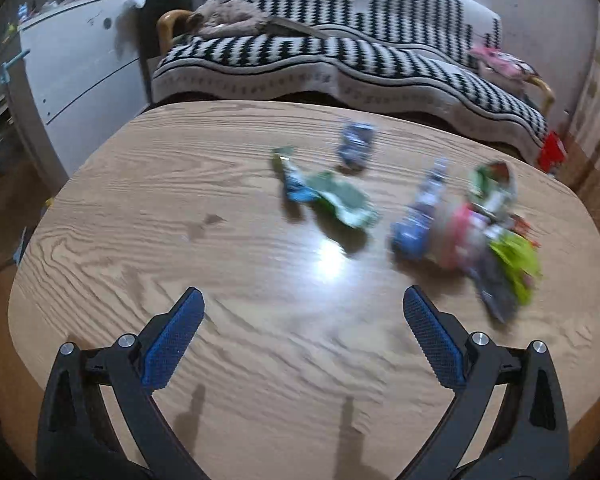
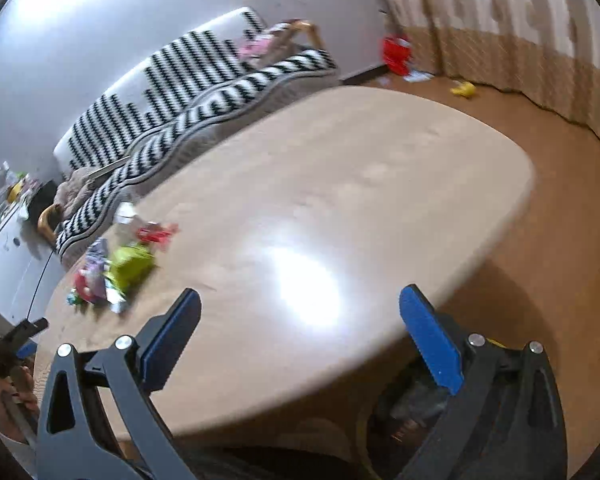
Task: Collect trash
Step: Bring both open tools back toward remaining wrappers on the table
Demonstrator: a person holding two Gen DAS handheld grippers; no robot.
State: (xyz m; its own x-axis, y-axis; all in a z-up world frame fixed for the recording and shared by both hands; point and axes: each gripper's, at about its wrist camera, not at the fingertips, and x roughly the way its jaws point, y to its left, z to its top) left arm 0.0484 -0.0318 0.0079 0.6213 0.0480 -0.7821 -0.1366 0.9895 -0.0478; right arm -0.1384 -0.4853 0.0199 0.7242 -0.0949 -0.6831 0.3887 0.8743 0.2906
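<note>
Blurred trash lies on the wooden table (image 1: pixel 180 240). A green and blue wrapper (image 1: pixel 328 196) lies mid-table, a small blue packet (image 1: pixel 356 146) behind it, and a heap of blue, pink, lime and dark wrappers (image 1: pixel 468 236) to the right. My left gripper (image 1: pixel 302 304) is open and empty, above the table short of the trash. My right gripper (image 2: pixel 300 308) is open and empty over the table's (image 2: pixel 360 184) near edge. The heap of wrappers (image 2: pixel 116 268) shows far left in the right wrist view.
A sofa with a black and white zigzag blanket (image 1: pixel 340 56) stands behind the table. A white dresser (image 1: pixel 76 60) is at the left. A red object (image 2: pixel 396 54) and a yellow object (image 2: pixel 464 89) lie on the floor by the curtain (image 2: pixel 520 32).
</note>
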